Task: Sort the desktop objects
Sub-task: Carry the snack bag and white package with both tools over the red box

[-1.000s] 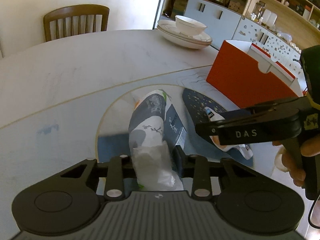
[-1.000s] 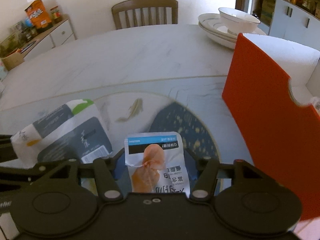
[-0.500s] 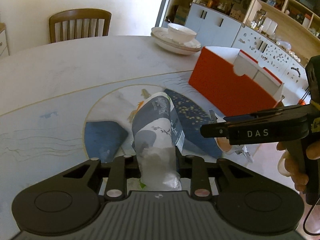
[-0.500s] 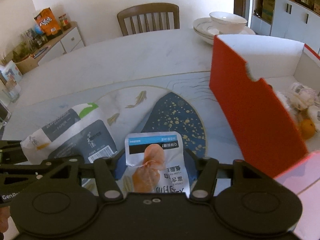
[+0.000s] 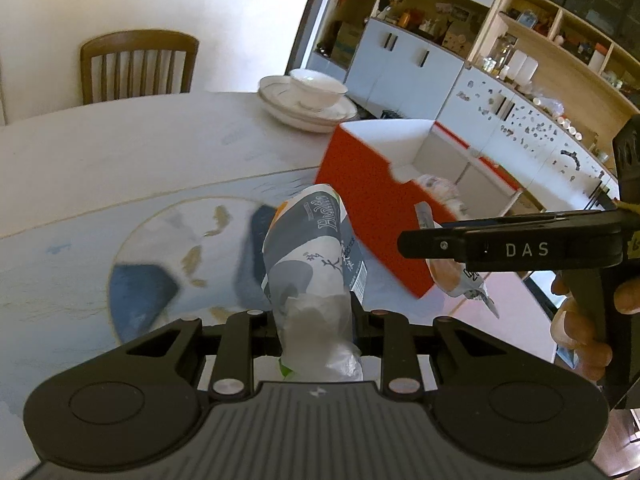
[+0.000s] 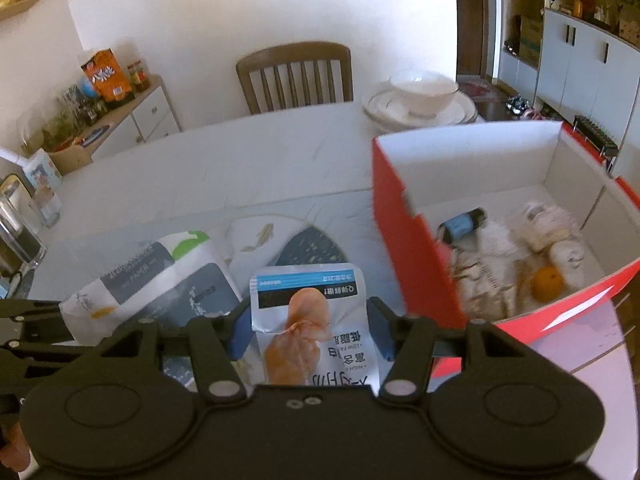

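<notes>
Because your left gripper (image 5: 316,320) pinched only the crumpled tail of the grey-and-white bag (image 5: 310,248), low in the centre of its frame, that thin, slippery film could have slid out, or the bulging far end swung against the near wall of the red box (image 6: 408,236). Your right gripper (image 6: 308,330) held the flat, glossy chicken pouch (image 6: 308,312) across its width, and the limp lower half could have caught on that rim. The box, at the right of the frame, was stiff card, red outside, white inside, already holding soft wrapped packets. Beyond, smooth stacked plates (image 6: 420,108) sat near the table's far edge.
</notes>
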Tool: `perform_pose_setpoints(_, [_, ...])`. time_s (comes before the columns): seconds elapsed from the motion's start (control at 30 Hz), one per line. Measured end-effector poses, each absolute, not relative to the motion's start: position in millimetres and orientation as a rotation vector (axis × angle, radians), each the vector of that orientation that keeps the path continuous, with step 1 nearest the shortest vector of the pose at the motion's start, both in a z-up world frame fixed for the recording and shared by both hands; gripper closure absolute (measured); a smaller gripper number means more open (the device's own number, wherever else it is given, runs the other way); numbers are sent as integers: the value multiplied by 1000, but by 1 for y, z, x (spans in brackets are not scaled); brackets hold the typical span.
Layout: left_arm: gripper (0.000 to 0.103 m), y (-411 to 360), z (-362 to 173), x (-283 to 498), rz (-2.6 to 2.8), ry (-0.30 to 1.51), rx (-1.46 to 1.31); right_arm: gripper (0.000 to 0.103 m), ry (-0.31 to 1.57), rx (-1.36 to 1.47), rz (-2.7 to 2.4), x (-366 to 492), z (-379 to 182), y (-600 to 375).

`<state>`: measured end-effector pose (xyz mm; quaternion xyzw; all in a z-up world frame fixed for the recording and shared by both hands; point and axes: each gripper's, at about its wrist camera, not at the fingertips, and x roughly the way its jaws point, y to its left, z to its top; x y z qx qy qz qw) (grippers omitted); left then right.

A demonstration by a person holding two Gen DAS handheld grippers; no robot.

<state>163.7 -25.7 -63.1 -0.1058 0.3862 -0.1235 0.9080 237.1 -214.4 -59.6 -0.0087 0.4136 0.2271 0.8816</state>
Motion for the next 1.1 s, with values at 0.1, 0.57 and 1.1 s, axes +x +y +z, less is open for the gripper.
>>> perform_pose_setpoints(0.1, [77, -43, -53, 168, -274, 782, -209, 45, 843, -14, 475, 240, -50, -230])
perform_pose_setpoints(0.57, [77, -122, -26, 205, -313, 723, -172, 45, 787, -36, 466, 274, -29, -300])
perform_pose_setpoints(1.1, [77, -197, -22, 279, -299, 751, -121, 45, 745, -61, 429, 348, -36, -360])
